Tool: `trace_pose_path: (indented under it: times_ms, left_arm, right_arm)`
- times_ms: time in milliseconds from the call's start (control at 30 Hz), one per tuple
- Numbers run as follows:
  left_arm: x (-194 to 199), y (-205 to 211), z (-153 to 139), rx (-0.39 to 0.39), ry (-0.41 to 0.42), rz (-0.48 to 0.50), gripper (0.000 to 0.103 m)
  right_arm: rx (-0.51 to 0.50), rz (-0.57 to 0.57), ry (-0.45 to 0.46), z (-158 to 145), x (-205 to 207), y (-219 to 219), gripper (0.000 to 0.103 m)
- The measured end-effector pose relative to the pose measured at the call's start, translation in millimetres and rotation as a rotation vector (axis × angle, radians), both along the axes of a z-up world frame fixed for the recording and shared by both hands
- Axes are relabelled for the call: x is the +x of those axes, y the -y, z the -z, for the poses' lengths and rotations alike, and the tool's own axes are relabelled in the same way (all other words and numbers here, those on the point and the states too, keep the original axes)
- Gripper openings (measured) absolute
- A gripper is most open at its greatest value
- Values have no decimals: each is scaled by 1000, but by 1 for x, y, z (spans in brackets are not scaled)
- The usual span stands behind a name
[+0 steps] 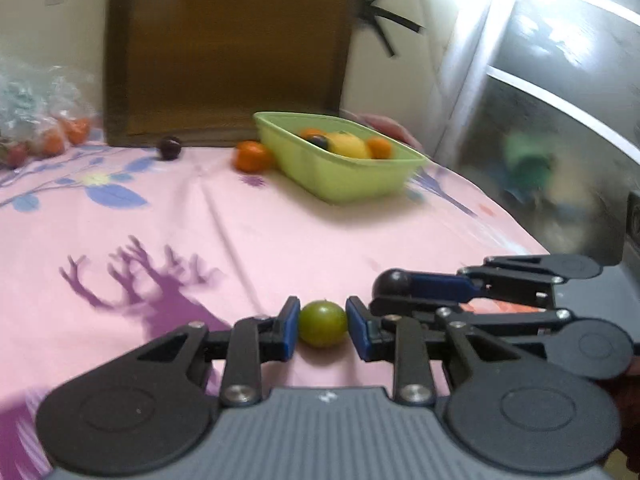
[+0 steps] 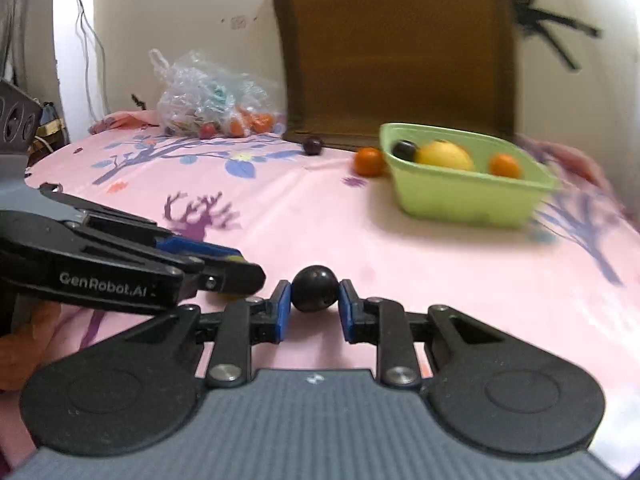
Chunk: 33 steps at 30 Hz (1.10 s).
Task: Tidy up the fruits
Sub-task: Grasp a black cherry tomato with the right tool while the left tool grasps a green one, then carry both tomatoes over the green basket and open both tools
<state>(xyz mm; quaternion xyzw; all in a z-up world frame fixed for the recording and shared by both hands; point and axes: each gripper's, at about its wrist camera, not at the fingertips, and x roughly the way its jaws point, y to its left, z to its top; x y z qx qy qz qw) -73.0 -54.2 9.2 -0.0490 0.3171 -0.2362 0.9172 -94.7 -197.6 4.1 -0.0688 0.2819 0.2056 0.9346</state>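
My left gripper (image 1: 322,325) is shut on a small green fruit (image 1: 322,323) just above the pink tablecloth. Close beside it on the right, my right gripper (image 2: 313,299) is shut on a dark round plum (image 2: 314,288), which also shows in the left wrist view as a dark plum (image 1: 392,285). Far across the table stands a light green tub (image 1: 352,176) (image 2: 464,196) holding a yellow fruit (image 2: 446,156), an orange (image 2: 505,165) and a dark plum (image 2: 405,149). An orange (image 1: 251,156) lies against the tub's left side, and another dark plum (image 1: 169,147) lies further left.
A clear plastic bag (image 2: 208,96) with more fruit sits at the table's far left. A brown chair back (image 2: 396,52) stands behind the table. The pink flowered tablecloth (image 1: 224,232) covers the table, whose right edge drops off near a glass-fronted cabinet (image 1: 552,128).
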Motion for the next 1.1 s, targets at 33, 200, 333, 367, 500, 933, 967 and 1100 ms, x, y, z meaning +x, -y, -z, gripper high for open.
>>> trace_pose_path:
  times_ms: [33, 200, 333, 367, 500, 933, 967, 1100]
  left_arm:
    - [-10, 7, 0, 39, 32, 5, 27]
    - [-26, 21, -1, 24, 16, 68, 28]
    - [-33, 29, 2, 78, 40, 54, 36]
    - [-34, 29, 1, 84, 46, 49, 44]
    - [-39, 26, 0, 96, 56, 42, 46]
    - [-32, 29, 2, 71, 26, 102, 26]
    - [-29, 28, 0, 49, 17, 110, 26]
    - [-3, 30, -17, 7, 28, 118, 26]
  right_arm:
    - [-7, 16, 15, 1, -11, 4, 28]
    - [-15, 72, 45, 11, -35, 10, 29]
    - [-32, 79, 59, 14, -30, 5, 30]
    - [-39, 80, 66, 15, -32, 4, 31]
    - [-27, 83, 80, 14, -45, 12, 45]
    - [-21, 72, 68, 14, -44, 14, 27]
    - [-8, 73, 66, 12, -41, 16, 27]
    - [67, 97, 82, -2, -24, 30, 27]
